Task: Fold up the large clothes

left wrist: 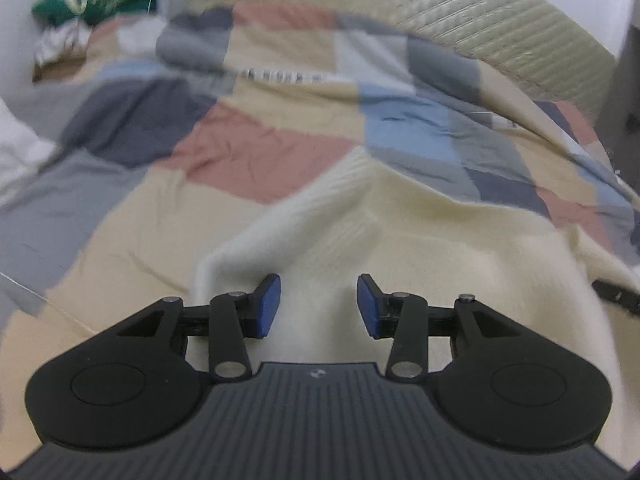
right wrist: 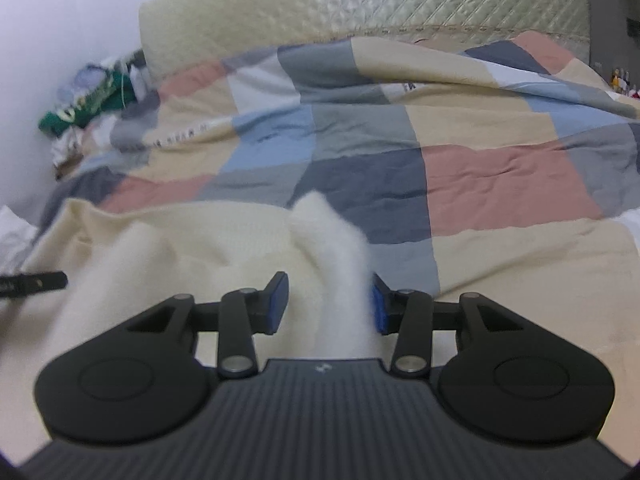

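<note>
Cream knit sweater point(left wrist: 420, 240), lying rumpled at the near edge of a bed under a patchwork quilt point(left wrist: 248, 152); a printed text band on the quilt is too blurred to read. Left gripper point(left wrist: 319, 306): angled down over the sweater, jaws parted about halfway, nothing between the blue pads point(left wrist: 269, 304). Right gripper point(right wrist: 330, 304): angled down, jaws likewise parted, a raised fold of sweater point(right wrist: 332, 248) standing between them against the right pad. Right view alone shows small bottles point(right wrist: 621, 79) at the far right edge; both show the quilted headboard point(right wrist: 360, 0).
</note>
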A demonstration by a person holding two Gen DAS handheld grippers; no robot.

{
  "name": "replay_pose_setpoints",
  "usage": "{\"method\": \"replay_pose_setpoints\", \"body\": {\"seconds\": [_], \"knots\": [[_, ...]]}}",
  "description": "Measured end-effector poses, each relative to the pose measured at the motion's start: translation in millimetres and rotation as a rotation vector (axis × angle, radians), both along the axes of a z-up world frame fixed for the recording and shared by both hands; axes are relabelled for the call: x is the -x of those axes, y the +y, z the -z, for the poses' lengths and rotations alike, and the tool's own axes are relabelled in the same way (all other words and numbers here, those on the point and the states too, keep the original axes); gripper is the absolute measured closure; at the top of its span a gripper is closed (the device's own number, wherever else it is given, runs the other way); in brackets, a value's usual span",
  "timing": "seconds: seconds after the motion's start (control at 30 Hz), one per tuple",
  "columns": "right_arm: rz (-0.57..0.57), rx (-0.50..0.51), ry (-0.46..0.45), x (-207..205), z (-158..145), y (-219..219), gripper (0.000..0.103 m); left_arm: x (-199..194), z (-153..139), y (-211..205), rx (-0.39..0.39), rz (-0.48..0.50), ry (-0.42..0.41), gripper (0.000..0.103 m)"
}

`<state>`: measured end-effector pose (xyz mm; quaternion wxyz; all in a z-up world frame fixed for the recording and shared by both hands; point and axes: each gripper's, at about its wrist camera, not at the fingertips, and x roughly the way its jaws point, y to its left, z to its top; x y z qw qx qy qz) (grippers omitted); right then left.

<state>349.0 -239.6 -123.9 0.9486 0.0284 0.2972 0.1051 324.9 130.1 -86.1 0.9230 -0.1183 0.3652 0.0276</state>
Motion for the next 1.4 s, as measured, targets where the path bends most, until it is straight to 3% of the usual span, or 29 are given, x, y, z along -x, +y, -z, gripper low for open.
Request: {"method": "replay_pose_setpoints", "body": {"seconds": [0.1, 0.23, 0.47, 0.73, 0.93, 1.1, 1.17, 1.23, 1.4], "knots": [[0.032, 0.044, 0.028, -24, 13, 4, 0.059, -20, 10, 2, -0.029, 0.013, 0.034, 0.055], [0.064, 0.018, 0.081, -48, 31, -1, 0.06, -33, 24, 5, -0.027, 0.011, 0.064, 0.055], [0.072, -0.016, 0.085, -46, 34, -5, 0.06, -23, 15, 5, -0.009, -0.004, 0.039, 0.055], [0.087, -0.104, -0.008, 13, -12, -18, 0.059, 54, -24, -20, -0.007, 0.033, -0.026, 0.052], [0.016, -0.114, -0.06, 65, -42, -11, 0.059, 113, -44, -41, -0.021, 0.058, -0.056, 0.051], [-0.063, -0.154, -0.008, 97, -37, -4, 0.059, 153, -46, -47, -0.01, 0.041, -0.05, 0.049], [-0.065, -0.146, 0.021, 107, -31, -2, 0.051, 163, -43, -46, -0.024, 0.016, -0.042, 0.048], [-0.043, -0.139, 0.042, 114, -24, -3, 0.043, 170, -37, -42, -0.061, -0.029, -0.028, 0.047], [0.086, -0.148, 0.03, 119, -17, -20, 0.04, 172, -32, -31, -0.172, -0.147, -0.039, 0.047]]}}
